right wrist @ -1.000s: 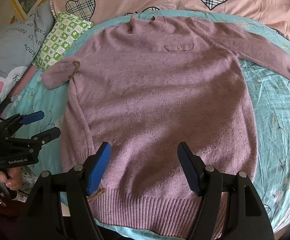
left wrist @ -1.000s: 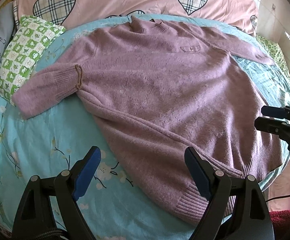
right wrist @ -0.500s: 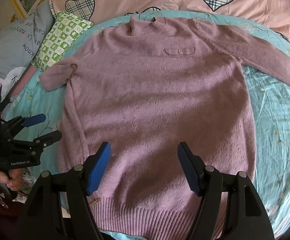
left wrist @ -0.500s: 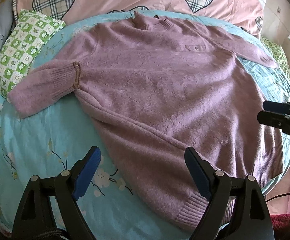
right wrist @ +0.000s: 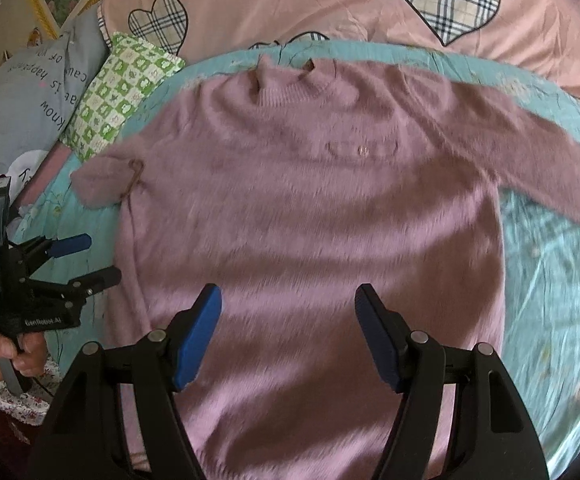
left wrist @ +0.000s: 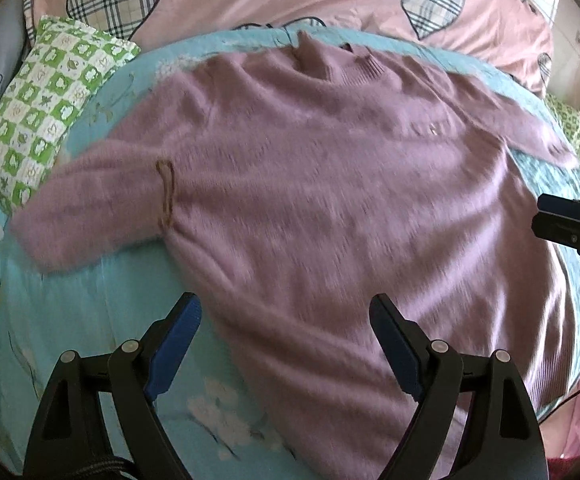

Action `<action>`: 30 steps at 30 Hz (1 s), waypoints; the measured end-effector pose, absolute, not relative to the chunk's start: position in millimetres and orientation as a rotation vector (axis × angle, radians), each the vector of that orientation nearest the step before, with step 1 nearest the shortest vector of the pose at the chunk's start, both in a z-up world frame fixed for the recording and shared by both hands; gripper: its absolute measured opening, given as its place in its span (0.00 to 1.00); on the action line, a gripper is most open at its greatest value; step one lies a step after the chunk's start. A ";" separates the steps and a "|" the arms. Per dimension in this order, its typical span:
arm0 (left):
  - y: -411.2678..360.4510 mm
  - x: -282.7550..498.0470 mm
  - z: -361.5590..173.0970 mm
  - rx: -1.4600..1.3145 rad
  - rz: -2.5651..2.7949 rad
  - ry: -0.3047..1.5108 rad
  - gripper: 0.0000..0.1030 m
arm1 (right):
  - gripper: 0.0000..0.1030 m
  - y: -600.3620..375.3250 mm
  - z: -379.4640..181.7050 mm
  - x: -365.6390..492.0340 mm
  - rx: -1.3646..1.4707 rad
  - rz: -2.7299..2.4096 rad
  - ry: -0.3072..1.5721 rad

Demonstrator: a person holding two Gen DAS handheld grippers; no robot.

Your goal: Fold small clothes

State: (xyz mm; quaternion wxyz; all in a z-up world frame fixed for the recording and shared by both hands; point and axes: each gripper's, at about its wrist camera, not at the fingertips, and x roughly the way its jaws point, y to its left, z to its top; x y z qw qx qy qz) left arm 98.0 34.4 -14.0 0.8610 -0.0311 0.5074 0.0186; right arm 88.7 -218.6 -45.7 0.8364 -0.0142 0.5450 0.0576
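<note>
A mauve fuzzy sweater [right wrist: 309, 208] lies spread front-up on a bed, on a turquoise floral sheet [right wrist: 549, 280]. Its collar [right wrist: 286, 84] points to the far side and its ribbed hem lies at the near edge. A small buttoned chest pocket [right wrist: 363, 150] sits right of the middle. The right-hand sleeve [right wrist: 529, 152] stretches out across the sheet toward the right; the left-hand sleeve [left wrist: 90, 208] is short in outline, doubled back on itself, with a brownish loop of thread [left wrist: 166, 184] at the fold by the armpit.

The right tool [right wrist: 288, 332] hangs over the lower body of the sweater with its blue-padded jaws wide apart — nothing between them, and the pads are clear of the knit. The left tool [left wrist: 286, 344] hangs over the sweater's left side seam, near the bottom, its jaws likewise wide and empty; one finger is over the sheet, the other over the knit. From the right wrist view this left tool shows at the left edge of the bed, gripped by a hand [right wrist: 6, 356] low in the corner.

Beyond the sweater lies a pink quilt [right wrist: 329, 4] printed with plaid hearts. At the far left rests a green-and-white checked pillow [left wrist: 50, 108], and beside it a grey cushion [right wrist: 30, 96] with lettering. Both views are slightly blurred.
</note>
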 end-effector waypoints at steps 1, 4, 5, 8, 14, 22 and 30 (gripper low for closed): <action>37.4 104.9 -12.4 -0.068 0.043 1.065 0.84 | 0.68 -221.5 -45.0 94.9 -0.027 0.127 1.151; 46.1 125.9 -7.2 -0.064 0.047 1.055 0.84 | 0.68 -232.0 -41.0 120.1 -0.022 0.142 1.138; 48.6 133.2 -5.5 -0.058 0.047 1.053 0.84 | 0.68 -233.7 -39.8 125.3 -0.026 0.144 1.134; 53.8 152.7 -3.0 -0.034 0.042 1.057 0.84 | 0.68 -241.8 -35.6 147.4 -0.038 0.156 1.123; 69.1 199.1 2.7 -0.002 0.016 1.045 0.84 | 0.68 -259.4 -30.5 196.3 -0.035 0.183 1.103; 104.6 270.1 14.6 -0.029 -0.014 1.027 0.84 | 0.68 -292.8 -35.7 275.3 -0.015 0.186 1.098; 136.4 338.5 4.6 -0.069 -0.065 1.069 0.84 | 0.68 -320.7 -44.5 335.3 0.008 0.206 1.100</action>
